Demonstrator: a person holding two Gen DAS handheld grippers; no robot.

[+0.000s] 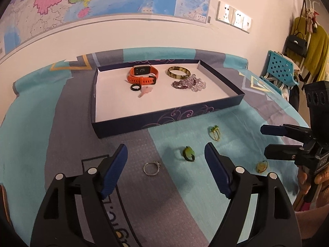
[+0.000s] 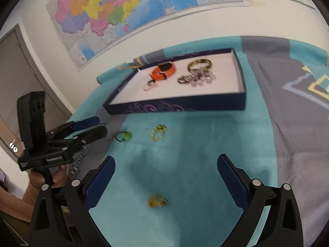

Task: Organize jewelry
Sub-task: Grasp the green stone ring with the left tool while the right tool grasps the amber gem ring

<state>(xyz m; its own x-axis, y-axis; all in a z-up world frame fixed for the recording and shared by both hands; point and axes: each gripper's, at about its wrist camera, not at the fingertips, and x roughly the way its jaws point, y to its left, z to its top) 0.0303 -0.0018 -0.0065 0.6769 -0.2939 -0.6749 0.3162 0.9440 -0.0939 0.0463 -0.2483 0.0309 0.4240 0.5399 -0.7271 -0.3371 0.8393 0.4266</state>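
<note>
Surface: your tabletop (image 1: 51, 135) is covered by a cloth in teal and grey blocks with yellow-and-white chevron motifs and some dark lettering near your left tool.

Tray (image 1: 164, 119): dark blue, shallow, white inside, purple swirls on its wall, set toward the wall side. In it lie an orange watch (image 1: 143, 75), a black ring (image 1: 136, 87), a pale pink piece (image 1: 145, 92), a tortoiseshell bangle (image 1: 178, 73) and a heap of clear and purple beads (image 1: 190, 84).

Loose on the cloth, in front of the tray: a silver ring (image 1: 151, 168), a green ring (image 1: 188, 153), a gold ring with green stones (image 1: 214, 132) and an amber-coloured piece (image 1: 261, 166).

Left tool (image 1: 166, 154): spread wide, gripping nothing; the silver ring and green ring lie on the cloth within its gap.

Right tool (image 2: 166, 164): spread wide, gripping nothing; the amber piece lies below and between its arms, blurred.

Room: a large coloured map (image 1: 82, 6) on the white wall, wall sockets (image 1: 234, 17) to its right, a grey door (image 2: 18, 78) to the left. At far right, a blue perforated chair (image 1: 281, 68), a mustard garment (image 1: 314, 47) and a dark handbag (image 1: 297, 45).
</note>
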